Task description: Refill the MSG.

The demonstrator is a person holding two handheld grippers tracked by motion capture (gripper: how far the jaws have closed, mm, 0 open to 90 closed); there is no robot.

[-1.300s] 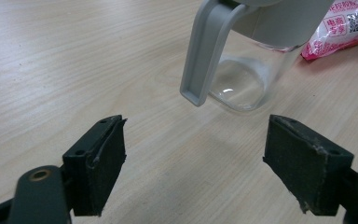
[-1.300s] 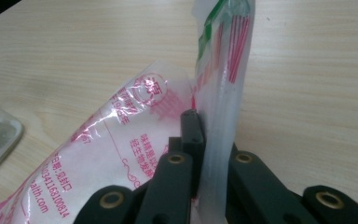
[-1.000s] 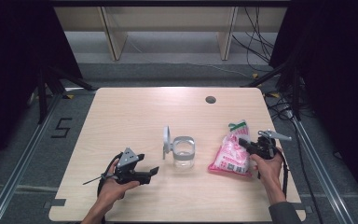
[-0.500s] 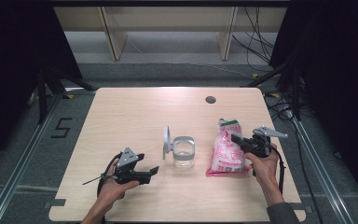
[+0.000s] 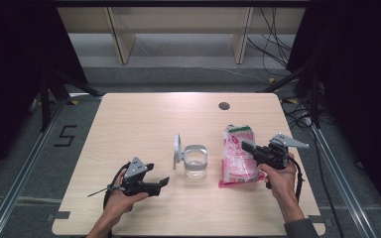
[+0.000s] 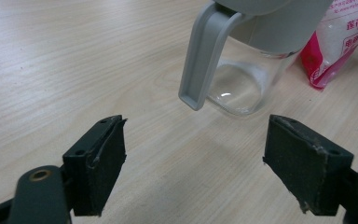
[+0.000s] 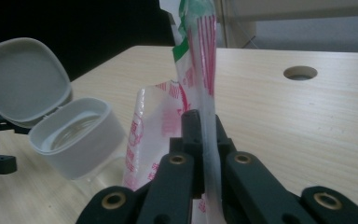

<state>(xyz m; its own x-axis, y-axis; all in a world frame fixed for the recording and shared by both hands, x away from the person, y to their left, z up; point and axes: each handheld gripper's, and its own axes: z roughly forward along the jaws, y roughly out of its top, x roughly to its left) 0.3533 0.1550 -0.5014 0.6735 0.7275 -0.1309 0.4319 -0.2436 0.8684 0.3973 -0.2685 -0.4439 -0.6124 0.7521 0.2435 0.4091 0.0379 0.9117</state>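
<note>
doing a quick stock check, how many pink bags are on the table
1. The pink bag stands near the table's right side, beside the open clear jar, pinched in the right tool. Nothing seems hidden behind it.

In the left gripper view we see the jar (image 6: 242, 70) cut off by the top edge, and the bag's (image 6: 340, 42) print is cut off at the right edge

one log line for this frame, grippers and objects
left gripper: open, empty, near jar | right gripper: shut on bag, lifting | bag: pink-white, upright | jar: clear, lid open, on table
</note>
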